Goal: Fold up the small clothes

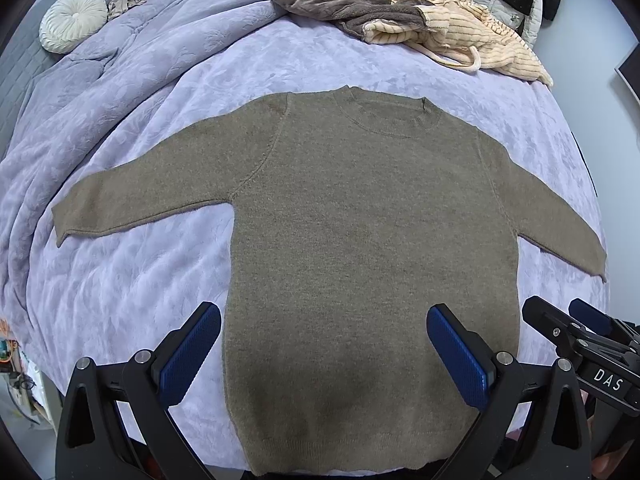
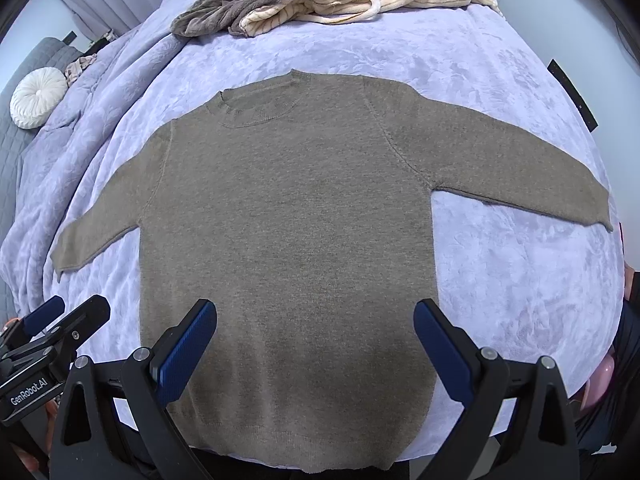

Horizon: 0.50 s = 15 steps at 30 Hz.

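A small olive-brown knit sweater (image 1: pixel 360 232) lies flat on a lavender bedspread (image 1: pixel 132 280), collar away from me, both sleeves spread out to the sides. It also shows in the right wrist view (image 2: pixel 288 232). My left gripper (image 1: pixel 324 320) is open and empty, held above the sweater's lower left part near the hem. My right gripper (image 2: pixel 316 316) is open and empty, above the sweater's lower right part. The right gripper shows at the right edge of the left wrist view (image 1: pixel 580 328); the left gripper shows at the left edge of the right wrist view (image 2: pixel 60 320).
A pile of other clothes, grey-brown fleece (image 1: pixel 340 4) and cream striped fabric (image 1: pixel 460 36), lies at the far side of the bed. A round white cushion (image 1: pixel 74 20) sits at the far left. The bed's near edge runs just under the sweater's hem.
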Tool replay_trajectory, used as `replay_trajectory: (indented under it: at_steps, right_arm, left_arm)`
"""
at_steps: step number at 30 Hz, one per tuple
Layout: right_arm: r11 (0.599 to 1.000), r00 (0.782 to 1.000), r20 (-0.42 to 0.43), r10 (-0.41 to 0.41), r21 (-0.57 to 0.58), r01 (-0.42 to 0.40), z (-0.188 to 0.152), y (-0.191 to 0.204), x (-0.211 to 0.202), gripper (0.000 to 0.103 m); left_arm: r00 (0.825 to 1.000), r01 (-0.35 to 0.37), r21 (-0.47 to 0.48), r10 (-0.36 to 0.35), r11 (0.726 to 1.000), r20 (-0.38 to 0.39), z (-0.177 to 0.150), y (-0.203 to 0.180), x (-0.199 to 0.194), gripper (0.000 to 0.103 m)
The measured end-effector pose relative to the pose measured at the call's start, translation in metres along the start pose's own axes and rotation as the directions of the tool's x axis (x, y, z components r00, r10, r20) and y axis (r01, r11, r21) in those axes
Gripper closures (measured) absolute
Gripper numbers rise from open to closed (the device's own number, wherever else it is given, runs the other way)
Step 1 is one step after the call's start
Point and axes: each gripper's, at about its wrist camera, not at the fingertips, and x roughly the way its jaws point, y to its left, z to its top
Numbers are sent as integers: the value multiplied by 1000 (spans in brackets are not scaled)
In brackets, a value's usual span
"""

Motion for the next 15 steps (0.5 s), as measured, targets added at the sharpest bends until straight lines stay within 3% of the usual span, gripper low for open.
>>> replay_trajectory:
  at_steps: [15]
  right_arm:
    - [1000, 1000, 1, -2, -1, 2, -1, 1, 0, 3]
  left_arm:
    - [1000, -31, 7, 31, 999, -3, -5, 0, 1, 0]
